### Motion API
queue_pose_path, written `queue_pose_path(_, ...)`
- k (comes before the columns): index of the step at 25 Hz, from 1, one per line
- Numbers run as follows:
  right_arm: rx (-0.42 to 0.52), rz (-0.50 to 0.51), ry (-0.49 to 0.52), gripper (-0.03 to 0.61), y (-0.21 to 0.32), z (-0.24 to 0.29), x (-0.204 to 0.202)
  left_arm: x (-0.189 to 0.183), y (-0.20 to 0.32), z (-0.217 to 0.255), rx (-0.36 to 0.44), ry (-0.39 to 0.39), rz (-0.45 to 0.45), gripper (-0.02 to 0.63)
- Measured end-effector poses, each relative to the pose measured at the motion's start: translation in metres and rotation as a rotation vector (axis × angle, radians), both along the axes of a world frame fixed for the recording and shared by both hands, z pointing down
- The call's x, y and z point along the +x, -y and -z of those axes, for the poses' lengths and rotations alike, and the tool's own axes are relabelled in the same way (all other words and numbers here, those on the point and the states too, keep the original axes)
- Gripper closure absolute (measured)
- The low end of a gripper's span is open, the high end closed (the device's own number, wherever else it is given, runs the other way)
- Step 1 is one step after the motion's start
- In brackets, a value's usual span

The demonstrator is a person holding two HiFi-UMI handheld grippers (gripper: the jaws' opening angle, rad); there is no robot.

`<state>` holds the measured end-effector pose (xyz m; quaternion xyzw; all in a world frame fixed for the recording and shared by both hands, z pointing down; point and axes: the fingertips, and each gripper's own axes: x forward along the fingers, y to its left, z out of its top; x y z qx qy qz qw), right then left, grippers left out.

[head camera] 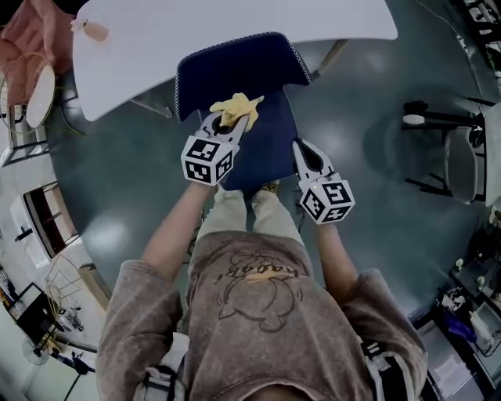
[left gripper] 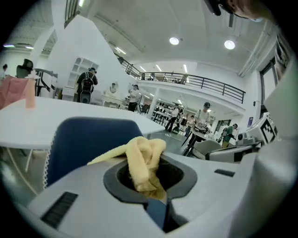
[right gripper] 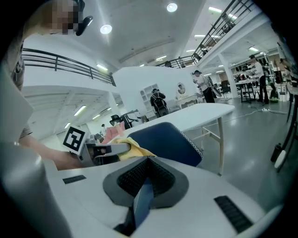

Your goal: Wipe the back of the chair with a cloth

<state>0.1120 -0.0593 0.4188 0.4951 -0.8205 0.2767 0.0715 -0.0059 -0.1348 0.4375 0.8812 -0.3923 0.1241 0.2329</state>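
The blue chair stands tucked at a white table; its back (head camera: 235, 66) is toward the table and its seat (head camera: 270, 145) toward me. My left gripper (head camera: 232, 117) is over the seat just behind the back, shut on a crumpled yellow cloth (head camera: 236, 104). In the left gripper view the cloth (left gripper: 145, 160) bulges out of the jaws in front of the chair back (left gripper: 88, 142). My right gripper (head camera: 298, 146) is at the seat's right edge, shut and holding nothing. From the right gripper (right gripper: 148, 160) view, the chair back (right gripper: 165, 139), the cloth (right gripper: 132, 146) and the left gripper (right gripper: 102, 151) lie ahead.
The white table (head camera: 329, 23) spans the far side, with a table leg (right gripper: 220, 142) to the right of the chair. Another chair (head camera: 458, 153) stands far right on the dark floor. Shelves and clutter line the left edge (head camera: 39, 219). People stand far off.
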Motion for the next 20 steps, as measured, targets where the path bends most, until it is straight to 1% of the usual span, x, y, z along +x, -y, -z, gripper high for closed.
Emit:
queue_pose_path(4,0.038,0.039,-0.010,0.554,-0.006,0.034,-0.001,-0.005,-0.014,0.044,0.024,-0.011,0.021,0.546)
queue_pose_path(10,0.089,0.070,-0.025,0.553,-0.016,0.075,-0.010,-0.016,-0.028,0.096,0.072,-0.013,0.023,0.546)
queue_pose_path(14,0.128,0.092,-0.039,0.553,-0.025,0.094,-0.019,-0.024,-0.040,0.122,0.077,-0.021,0.018,0.546)
queue_pose_path(17,0.153,0.078,-0.037,0.554,-0.032,0.108,-0.021,-0.031,-0.052,0.135,0.095,-0.027,0.016,0.546)
queue_pose_path(20,0.169,0.071,-0.032,0.553,-0.035,0.116,-0.029,-0.042,-0.060,0.147,0.122,-0.010,0.011,0.546)
